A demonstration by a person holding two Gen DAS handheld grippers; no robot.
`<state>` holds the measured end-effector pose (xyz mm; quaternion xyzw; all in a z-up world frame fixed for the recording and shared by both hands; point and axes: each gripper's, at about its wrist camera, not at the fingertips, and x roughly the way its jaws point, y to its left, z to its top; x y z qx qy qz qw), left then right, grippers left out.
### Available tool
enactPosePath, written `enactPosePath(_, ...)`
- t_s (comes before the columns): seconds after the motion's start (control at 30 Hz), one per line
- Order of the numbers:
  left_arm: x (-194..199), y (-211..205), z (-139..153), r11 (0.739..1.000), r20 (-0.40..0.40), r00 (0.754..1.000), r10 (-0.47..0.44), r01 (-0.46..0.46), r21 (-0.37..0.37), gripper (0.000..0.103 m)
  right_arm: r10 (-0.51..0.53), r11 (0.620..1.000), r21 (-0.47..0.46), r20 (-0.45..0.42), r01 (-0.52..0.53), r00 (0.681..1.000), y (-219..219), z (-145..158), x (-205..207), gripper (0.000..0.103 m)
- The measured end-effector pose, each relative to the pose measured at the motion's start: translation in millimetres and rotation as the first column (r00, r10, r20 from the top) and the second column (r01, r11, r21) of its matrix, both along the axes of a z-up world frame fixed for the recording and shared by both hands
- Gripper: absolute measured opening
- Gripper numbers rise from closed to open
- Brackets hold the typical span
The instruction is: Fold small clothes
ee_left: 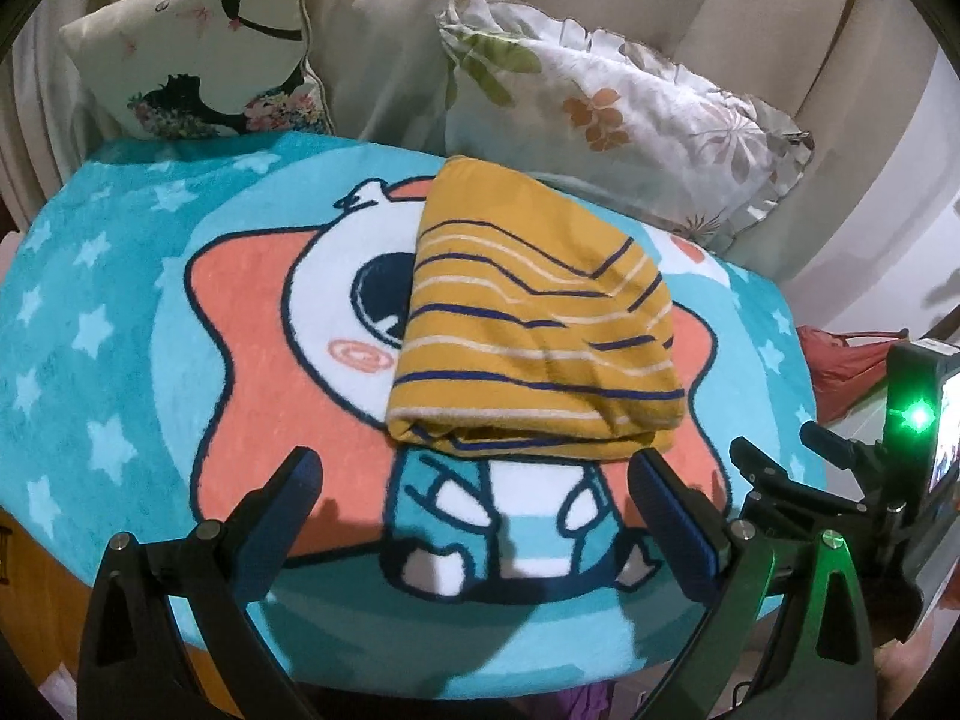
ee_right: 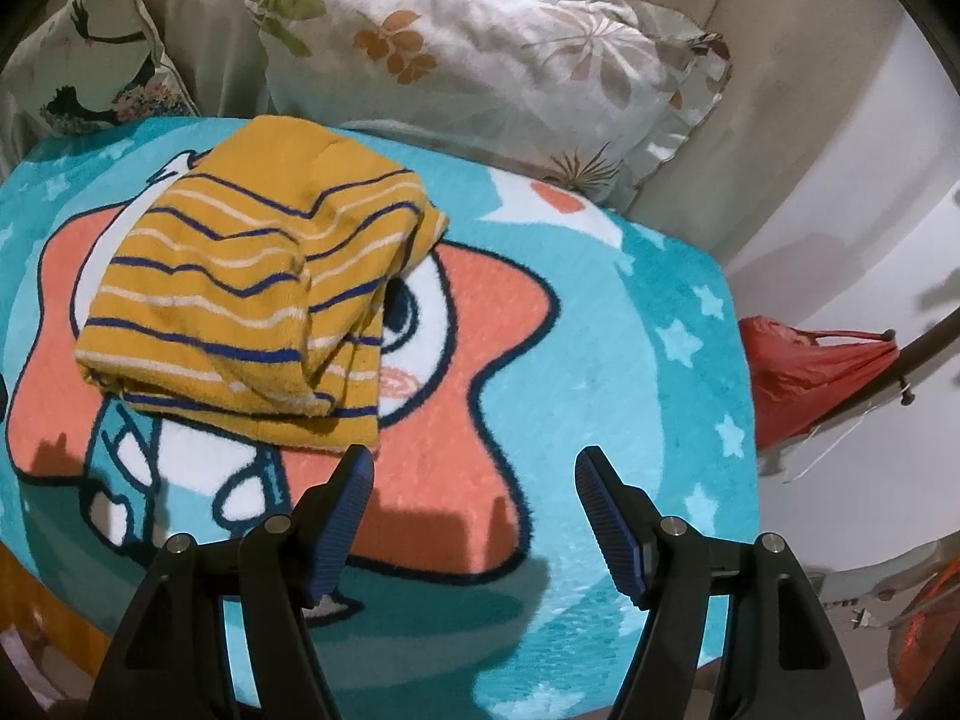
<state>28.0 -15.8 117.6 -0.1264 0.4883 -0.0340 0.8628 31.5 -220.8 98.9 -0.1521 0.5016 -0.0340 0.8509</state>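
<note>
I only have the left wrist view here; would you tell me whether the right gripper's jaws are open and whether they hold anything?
Observer: The right gripper is open and empty. Its jaws are above the blanket, just in front of the near right corner of the folded striped garment.
Operator: Thank you. Does the garment's right side look tidy from there?
Observer: Not quite. In the right wrist view the layers along that side lie unevenly, and a flap bulges out at the far right corner.
</note>
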Motion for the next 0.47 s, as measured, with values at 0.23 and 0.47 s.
enactPosePath(0.23, -4, 8, -4, 1.000, -0.005, 1.000, 0.017, -0.018, -0.016, 0.101, 0.010, 1.000, 0.012, -0.018, -0.009, 1.000, 7, -9, -1, 0.074)
enactPosePath(0.47, -12, 7, -5, 0.999, -0.005, 1.000, 0.027, -0.027, 0.047, 0.101, 0.021, 1.000, 0.010, -0.021, -0.021, 1.000, 12, -10, -9, 0.074)
